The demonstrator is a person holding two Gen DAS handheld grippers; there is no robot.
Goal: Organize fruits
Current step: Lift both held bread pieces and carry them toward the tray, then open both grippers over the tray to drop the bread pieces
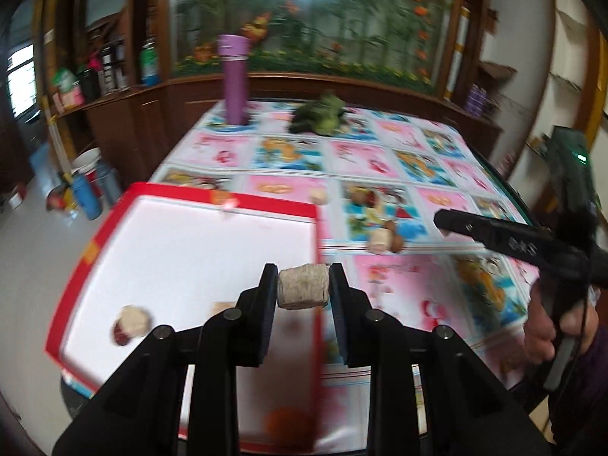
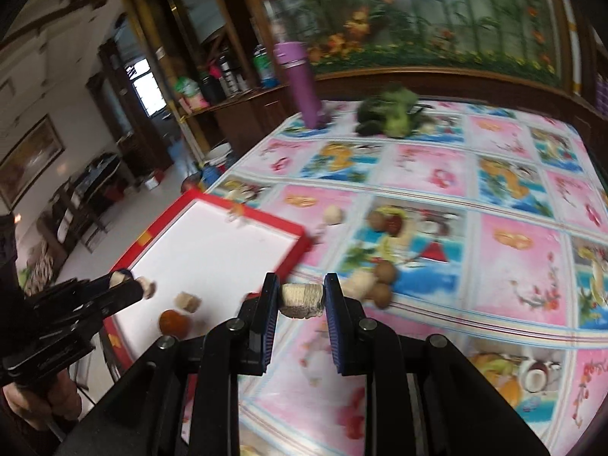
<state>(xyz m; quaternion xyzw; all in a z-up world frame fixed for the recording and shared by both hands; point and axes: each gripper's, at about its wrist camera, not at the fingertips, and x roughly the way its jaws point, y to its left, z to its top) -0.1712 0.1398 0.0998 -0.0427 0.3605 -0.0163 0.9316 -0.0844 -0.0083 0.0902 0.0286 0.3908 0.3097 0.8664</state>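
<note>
Both grippers were clenched on fruit: the left gripper (image 1: 303,285) held a pale peeled chunk (image 1: 303,285) crosswise between its pads, above the right rim of the red tray (image 1: 228,194), and the right gripper (image 2: 300,294) pinched a similar pale chunk (image 2: 302,299) over the flowered tablecloth (image 2: 513,197), just beside the tray's near corner. In the right wrist view the left gripper showed at the tray's left side with its piece at the tips. Inside the tray lay a pale and reddish piece (image 1: 129,323) near the left rim, another pale piece (image 2: 187,301) and an orange-brown fruit (image 2: 174,323); a small scrap (image 1: 227,205) sat at the far rim. More fruit waited loose on the cloth: a pale piece with brown round ones (image 2: 374,285) just ahead of the right gripper, a brown pair (image 2: 387,222) and a single pale piece (image 2: 333,214) further off. A purple bottle (image 1: 235,79) and a green leafy bunch (image 1: 317,114) stood well apart at the far end. The risks looked plain enough: each chunk was held only by its ends, so a jolt could squeeze it out; the right one, let go where it hung, would probably land on the cloth rather than the tray; the left one sat right over the rim and could bounce off it; and the two grippers, heading for the same tray, might knock each other
</note>
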